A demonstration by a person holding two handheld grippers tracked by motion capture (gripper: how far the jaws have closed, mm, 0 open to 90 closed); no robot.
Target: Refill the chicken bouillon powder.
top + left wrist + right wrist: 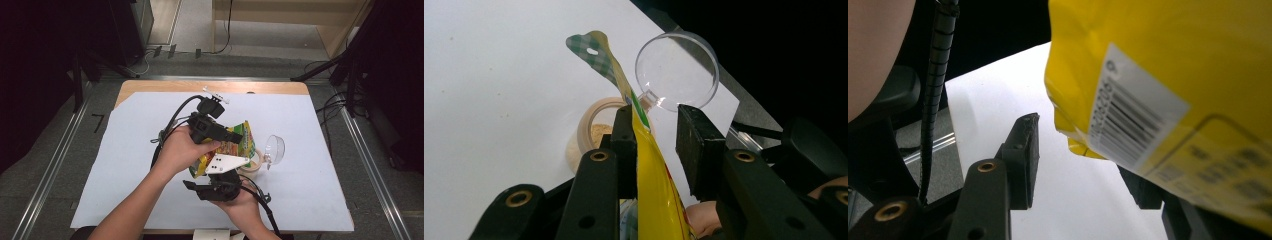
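Now pouch [239, 142] upright above jar [251, 169], long axis vertical, resting against one pad of unclenched left hand-held gripper [655, 131]; right hand-held gripper [1083, 160] released, just beneath pouch's base.

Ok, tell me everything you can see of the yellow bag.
The yellow bag is a glossy, crinkled snack pouch with a green checked top strip and hang hole and a white barcode label. It is held up off the table, over the small tub of crumbs. It lies against one jaw of the left gripper, with a gap to the other. It sits between the jaws of the right gripper, clear of the visible pad.
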